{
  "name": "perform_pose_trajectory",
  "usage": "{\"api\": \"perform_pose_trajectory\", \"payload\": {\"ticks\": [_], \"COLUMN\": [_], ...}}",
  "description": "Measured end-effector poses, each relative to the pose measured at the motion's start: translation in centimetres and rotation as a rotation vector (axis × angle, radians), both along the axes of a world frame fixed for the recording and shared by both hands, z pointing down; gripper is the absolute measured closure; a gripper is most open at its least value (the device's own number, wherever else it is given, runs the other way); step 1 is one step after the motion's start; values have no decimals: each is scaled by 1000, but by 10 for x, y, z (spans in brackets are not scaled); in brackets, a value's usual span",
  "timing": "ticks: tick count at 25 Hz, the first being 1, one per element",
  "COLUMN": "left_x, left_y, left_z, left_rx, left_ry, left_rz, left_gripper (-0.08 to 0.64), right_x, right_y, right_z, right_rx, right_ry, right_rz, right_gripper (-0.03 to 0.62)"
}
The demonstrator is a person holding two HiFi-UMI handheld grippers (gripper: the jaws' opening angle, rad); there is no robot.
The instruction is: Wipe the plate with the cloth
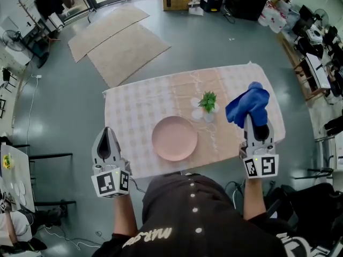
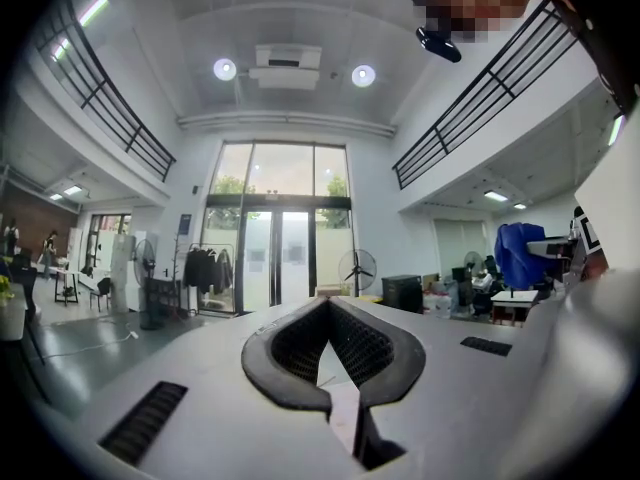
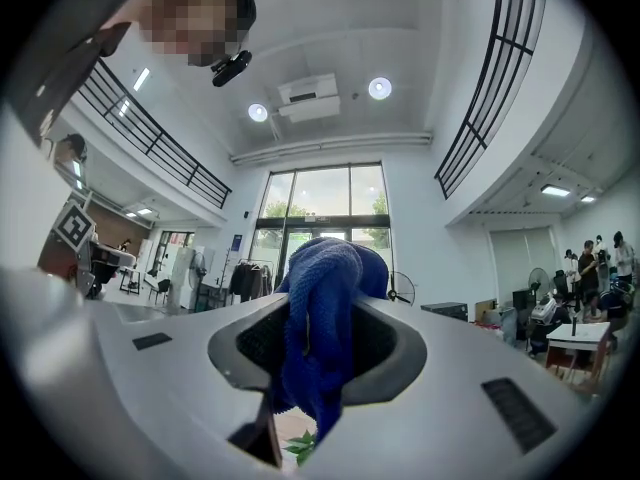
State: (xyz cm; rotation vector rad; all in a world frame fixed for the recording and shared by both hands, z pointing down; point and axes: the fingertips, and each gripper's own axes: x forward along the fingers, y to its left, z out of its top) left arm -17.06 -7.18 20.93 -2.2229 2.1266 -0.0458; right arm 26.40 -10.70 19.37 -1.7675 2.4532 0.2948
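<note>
Checked tablecloth [image 1: 134, 111] bears pink plate [image 1: 174, 138]; grey floor [image 1: 214, 42] around.

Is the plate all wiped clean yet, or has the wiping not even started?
Done: the blue cloth is picked up, clamped in the right gripper. In hand: it is held over the right side of the table, apart from the pink plate. Left: bringing the cloth onto the plate and wiping it. The left gripper is shut and empty.
</note>
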Motion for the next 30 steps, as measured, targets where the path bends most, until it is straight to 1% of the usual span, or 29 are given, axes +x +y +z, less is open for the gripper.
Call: {"api": "perform_pose_trajectory", "payload": {"ticks": [3, 8, 16, 21, 25, 30], "left_x": [-1, -3, -17, -25, -24, -22], "left_y": [-1, -1, 12, 16, 17, 15], "left_z": [0, 3, 8, 14, 15, 14], "left_rx": [4, -1, -1, -5, -8, -8], "left_ry": [-12, -6, 20, 35, 38, 21], "left_rz": [-13, -16, -69, -90, -86, -70], "left_gripper": [543, 543, 543, 543, 543, 543], "right_x": [3, 2, 4, 4, 0, -6], "right_y": [2, 6, 7, 3, 5, 4], "right_z": [5, 11, 6, 13, 13, 13], "right_rx": [-11, -19, -3, -13, -16, -14], "right_ry": [-4, 7, 20, 4, 5, 19], "right_rz": [7, 12, 6, 3, -10, -14], "right_gripper": [472, 472, 472, 472, 472, 472]}}
